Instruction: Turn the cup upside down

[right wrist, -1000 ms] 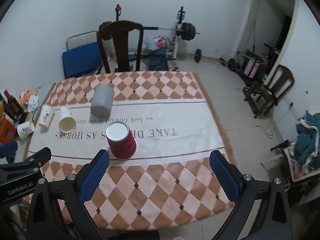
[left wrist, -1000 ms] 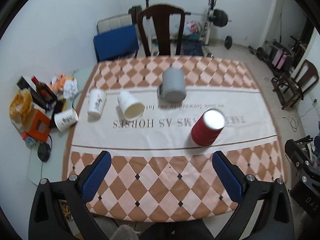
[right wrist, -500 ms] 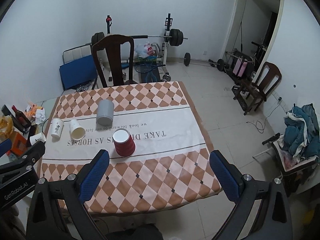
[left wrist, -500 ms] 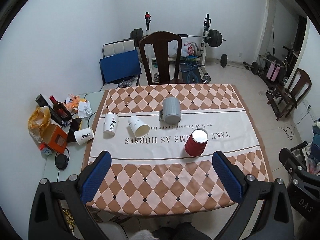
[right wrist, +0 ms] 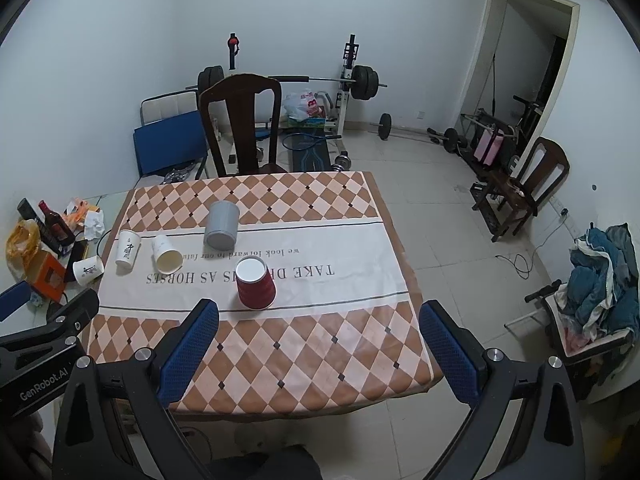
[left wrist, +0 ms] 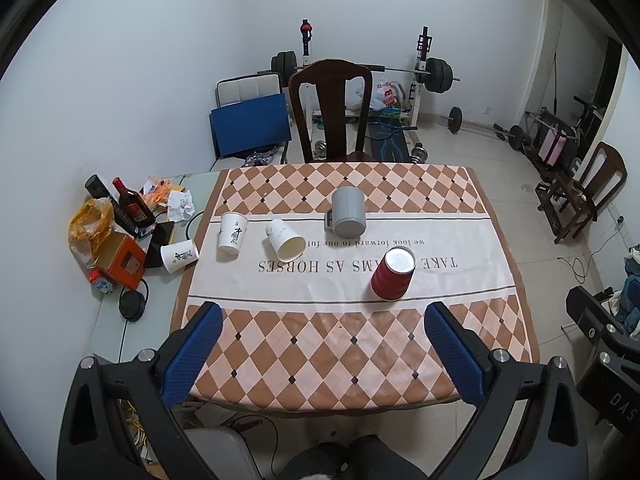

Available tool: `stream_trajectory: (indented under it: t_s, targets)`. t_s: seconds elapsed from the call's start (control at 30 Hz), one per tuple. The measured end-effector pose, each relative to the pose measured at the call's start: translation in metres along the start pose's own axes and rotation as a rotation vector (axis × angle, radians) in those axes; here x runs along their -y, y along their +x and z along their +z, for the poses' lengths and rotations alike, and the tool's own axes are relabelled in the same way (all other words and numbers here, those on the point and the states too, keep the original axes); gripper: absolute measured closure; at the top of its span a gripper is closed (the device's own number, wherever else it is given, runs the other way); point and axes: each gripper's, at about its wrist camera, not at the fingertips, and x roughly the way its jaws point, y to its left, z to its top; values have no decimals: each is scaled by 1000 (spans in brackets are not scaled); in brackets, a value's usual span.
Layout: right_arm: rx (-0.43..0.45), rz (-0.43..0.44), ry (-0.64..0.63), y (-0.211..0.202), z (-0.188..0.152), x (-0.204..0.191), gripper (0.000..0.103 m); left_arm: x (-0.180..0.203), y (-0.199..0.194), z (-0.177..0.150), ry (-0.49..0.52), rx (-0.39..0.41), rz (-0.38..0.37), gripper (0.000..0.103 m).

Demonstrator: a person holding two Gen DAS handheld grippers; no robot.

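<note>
A red paper cup (left wrist: pixel 392 274) stands upside down on the checked tablecloth (left wrist: pixel 320 344); it also shows in the right wrist view (right wrist: pixel 254 282). A grey mug (left wrist: pixel 349 217) stands upside down behind it. A white paper cup (left wrist: pixel 284 240) lies on its side, mouth toward me. Another white cup (left wrist: pixel 232 234) stands upside down to its left. My left gripper (left wrist: pixel 322 344) and my right gripper (right wrist: pixel 320 344) are both open and empty, held high above the table's near edge.
A third white cup (left wrist: pixel 179 255) lies on a side table with a bottle (left wrist: pixel 132 208), an orange box (left wrist: pixel 120 260) and bags. A wooden chair (left wrist: pixel 330 114) stands behind the table. Gym weights (left wrist: pixel 436 76) and another chair (right wrist: pixel 524 188) are farther back.
Both grippers have pulled up and back from the table, so the cups look smaller and farther away. The cups have not moved.
</note>
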Motion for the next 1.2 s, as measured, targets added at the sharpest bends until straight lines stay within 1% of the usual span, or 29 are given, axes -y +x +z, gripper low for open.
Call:
stream_trajectory:
  t_s: [0.23, 0.67, 0.87, 1.2]
  targets:
    - [-1, 12, -13, -3, -1, 0, 2, -2, -6, -8, -8, -13, 4, 0]
    - [-1, 17, -15, -7, -6, 2, 2, 1, -13, -11, -5, -5, 0, 0]
    - [8, 13, -11, -9, -10, 7, 2, 8, -22, -7, -9, 6, -1, 0]
    - [23, 9, -10, -14, -10, 12, 2, 12, -25, -3, -12, 11, -7, 0]
